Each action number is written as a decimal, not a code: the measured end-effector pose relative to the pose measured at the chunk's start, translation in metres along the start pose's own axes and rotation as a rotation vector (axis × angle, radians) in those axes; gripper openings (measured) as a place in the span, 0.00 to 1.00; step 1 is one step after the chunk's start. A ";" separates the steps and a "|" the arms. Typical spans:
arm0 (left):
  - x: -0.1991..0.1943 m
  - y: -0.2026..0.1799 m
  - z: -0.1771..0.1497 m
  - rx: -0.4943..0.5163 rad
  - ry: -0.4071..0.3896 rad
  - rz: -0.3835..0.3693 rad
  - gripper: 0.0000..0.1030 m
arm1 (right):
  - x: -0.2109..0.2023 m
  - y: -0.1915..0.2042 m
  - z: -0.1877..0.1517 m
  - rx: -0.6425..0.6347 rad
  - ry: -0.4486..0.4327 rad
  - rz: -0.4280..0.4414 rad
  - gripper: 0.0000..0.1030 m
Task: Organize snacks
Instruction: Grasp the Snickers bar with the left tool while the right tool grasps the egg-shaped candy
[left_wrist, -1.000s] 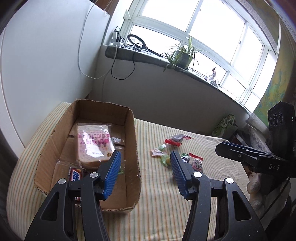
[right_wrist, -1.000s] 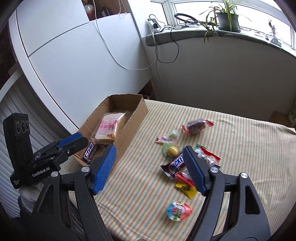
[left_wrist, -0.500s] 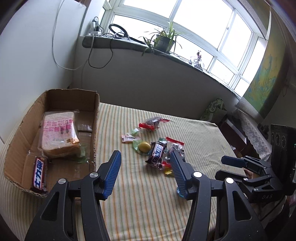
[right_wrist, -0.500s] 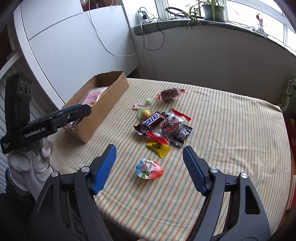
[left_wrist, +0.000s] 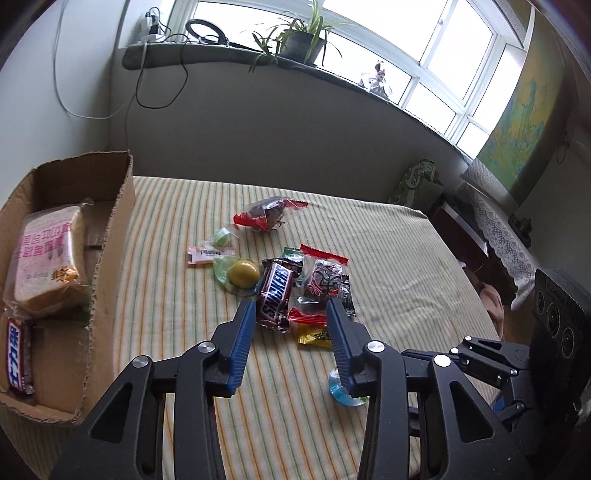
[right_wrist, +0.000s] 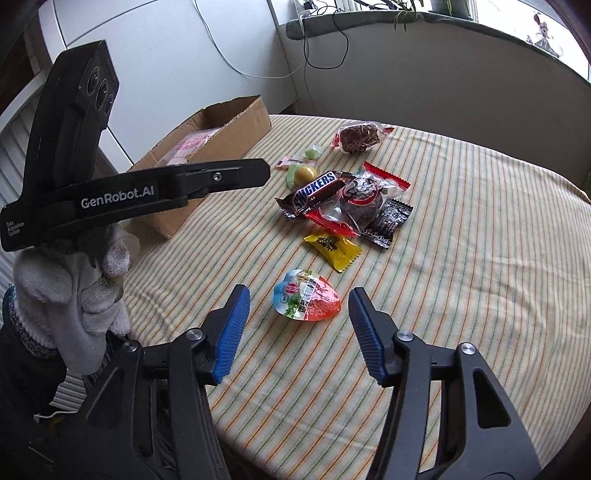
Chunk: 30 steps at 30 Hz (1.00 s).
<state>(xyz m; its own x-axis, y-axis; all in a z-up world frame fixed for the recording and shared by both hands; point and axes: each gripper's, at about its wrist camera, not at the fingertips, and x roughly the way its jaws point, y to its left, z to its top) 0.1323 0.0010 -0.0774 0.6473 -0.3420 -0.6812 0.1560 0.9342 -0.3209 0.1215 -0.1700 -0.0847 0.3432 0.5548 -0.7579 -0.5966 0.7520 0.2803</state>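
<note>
Right claw (right_wrist: 299, 325) at the bottom of its frame, wide open and holding nothing, with the egg-shaped candy pack (right_wrist: 306, 297) lying on the striped desk (right_wrist: 461, 277) just beyond, between the blue fingertips. Left claw (left_wrist: 290, 334) low in its own frame, also spread open and empty, its tips framing the near edge of the snack pile. Just past them, the yellow sachet (left_wrist: 314, 336), then the Snickers bar (left_wrist: 276, 291) and the clear red-trimmed packet (left_wrist: 322, 282) touching one another at centre frame. Beside those, the round yellow candy (left_wrist: 242, 274); further up, a small pink wrapper (left_wrist: 208, 254) and a dark pastry in a red-ended bag (left_wrist: 266, 218). Far left, the cardboard box (left_wrist: 110, 236) holds bagged bread (left_wrist: 46, 258) and a second chocolate bar (left_wrist: 14, 360).
</note>
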 end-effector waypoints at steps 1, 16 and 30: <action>0.004 0.000 0.001 0.001 0.007 -0.001 0.35 | 0.002 -0.001 0.000 -0.002 0.002 0.002 0.57; 0.058 0.004 0.009 0.050 0.091 0.064 0.28 | 0.029 -0.007 0.007 -0.010 0.032 0.017 0.50; 0.072 0.007 0.005 0.071 0.113 0.091 0.26 | 0.045 -0.003 0.006 -0.052 0.060 -0.021 0.45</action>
<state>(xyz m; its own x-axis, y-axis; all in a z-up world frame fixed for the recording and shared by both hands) 0.1840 -0.0166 -0.1251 0.5736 -0.2613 -0.7763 0.1553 0.9653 -0.2101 0.1427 -0.1456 -0.1160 0.3126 0.5152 -0.7980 -0.6274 0.7428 0.2338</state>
